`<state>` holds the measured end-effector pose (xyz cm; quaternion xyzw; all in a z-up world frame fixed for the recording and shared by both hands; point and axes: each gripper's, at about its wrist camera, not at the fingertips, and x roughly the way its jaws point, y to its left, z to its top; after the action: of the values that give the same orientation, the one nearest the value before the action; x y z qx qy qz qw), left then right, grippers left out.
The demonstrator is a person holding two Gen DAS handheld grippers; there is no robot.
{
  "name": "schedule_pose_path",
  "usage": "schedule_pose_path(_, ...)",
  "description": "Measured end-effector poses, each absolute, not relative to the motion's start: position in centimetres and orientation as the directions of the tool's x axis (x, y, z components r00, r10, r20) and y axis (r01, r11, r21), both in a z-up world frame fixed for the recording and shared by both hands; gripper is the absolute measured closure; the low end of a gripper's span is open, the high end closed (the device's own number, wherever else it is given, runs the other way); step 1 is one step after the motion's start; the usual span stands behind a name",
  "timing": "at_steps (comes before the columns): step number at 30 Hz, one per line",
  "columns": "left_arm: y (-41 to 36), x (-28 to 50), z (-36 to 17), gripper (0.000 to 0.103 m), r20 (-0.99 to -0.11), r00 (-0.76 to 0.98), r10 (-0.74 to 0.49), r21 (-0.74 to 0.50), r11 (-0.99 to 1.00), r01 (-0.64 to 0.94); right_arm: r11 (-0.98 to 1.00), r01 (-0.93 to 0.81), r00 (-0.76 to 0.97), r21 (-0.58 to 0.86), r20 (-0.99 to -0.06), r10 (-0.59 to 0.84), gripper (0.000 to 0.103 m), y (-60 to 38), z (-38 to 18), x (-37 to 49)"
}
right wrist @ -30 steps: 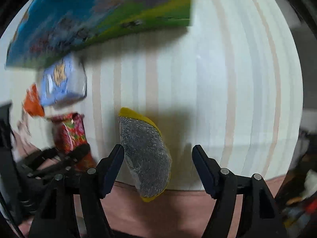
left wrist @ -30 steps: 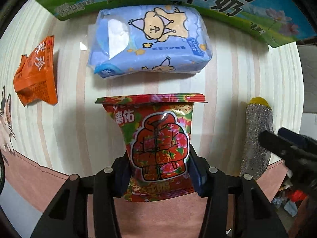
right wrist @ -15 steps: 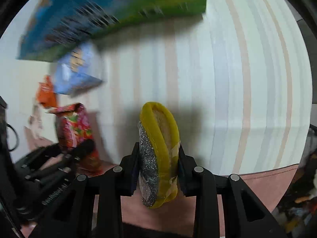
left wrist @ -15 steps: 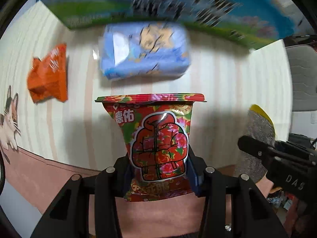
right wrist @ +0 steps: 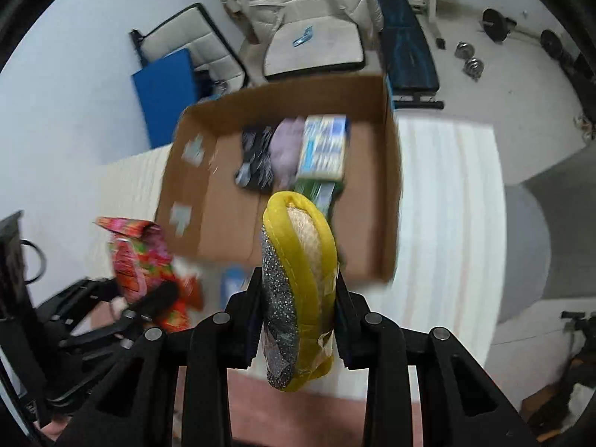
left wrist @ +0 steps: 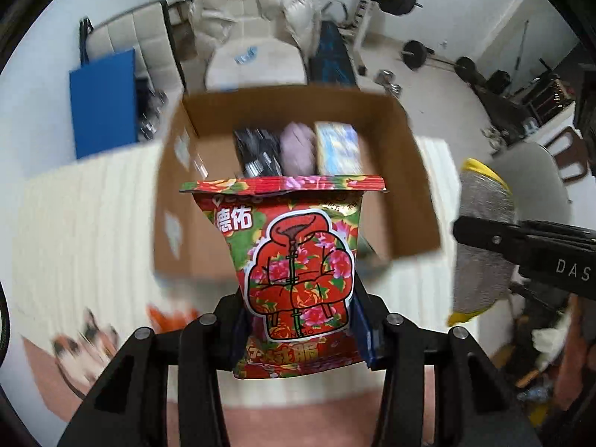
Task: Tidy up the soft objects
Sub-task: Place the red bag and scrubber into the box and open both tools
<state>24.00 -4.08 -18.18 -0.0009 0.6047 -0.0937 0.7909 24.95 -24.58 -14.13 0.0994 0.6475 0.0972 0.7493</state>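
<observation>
I have both loads up in the air over the striped table [left wrist: 82, 223], step in hand is carrying them to the cardboard box [left wrist: 406, 171] and dropping them in

Left gripper [left wrist: 298, 331] is clamped narrow on the red floral packet [left wrist: 298, 268], pads pinching its lower half, top seal standing upright and free. The box sits just beyond it, open top facing me. Inside, along the far wall, a black bundle [left wrist: 257, 149], a mauve soft roll [left wrist: 298, 145] and a blue-white pack [left wrist: 339, 147] stand side by side; the near-left floor of the box looks bare. I'd aim the packet there, clear the near wall before lowering, and release low so it doesn't tip onto the others

An orange pack [left wrist: 171, 316] is still out on the table at near left, blurred, so the task isn't finished after this

Right gripper [right wrist: 298, 320] is closed tight on the yellow-edged scrub sponge [right wrist: 298, 279], gripped across its thin sides, glittery grey face to the left. The sponge squashes, so I judge it could spring sideways on release. I'd take it to the bare right part of the box floor, keep the two grippers well apart, and drop one at a time
</observation>
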Motion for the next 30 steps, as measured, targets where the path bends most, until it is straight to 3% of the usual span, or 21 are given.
schedule_pose_path(11,-1.5,38.7,-27.7,0.06,-0.995,0.095,-0.039,-0.028,0.993,0.117,0.996,0.048,0.057,0.079,-0.995,0.076,0.069,-22.5,-24.1,37.4)
schedule_pose_path(23,-0.7,43.4,-32.6,0.057,-0.995,-0.031,0.098,0.094,0.99,0.101,0.999,0.024,0.016,-0.041,-0.999,-0.041,0.067,-21.1,-28.9,41.2)
schedule_pose_path(25,-0.2,43.9,-32.4,0.041,-0.997,-0.045,0.063,0.061,0.997,0.052,0.998,0.024,-0.014,-0.053,-0.999,-0.053,0.061,-21.1,-29.3,41.6)
schedule_pose_path(27,0.2,44.2,-31.7,0.028,-0.999,-0.025,0.042,0.041,0.999,0.017,0.999,0.037,-0.022,-0.032,-0.999,-0.032,0.029,-21.3,-29.4,41.8)
schedule_pose_path(30,0.1,44.5,-30.9,0.025,-0.999,-0.003,0.036,0.036,0.999,0.021,0.999,0.039,-0.008,-0.011,-1.0,-0.011,0.024,-21.2,-29.1,41.7)
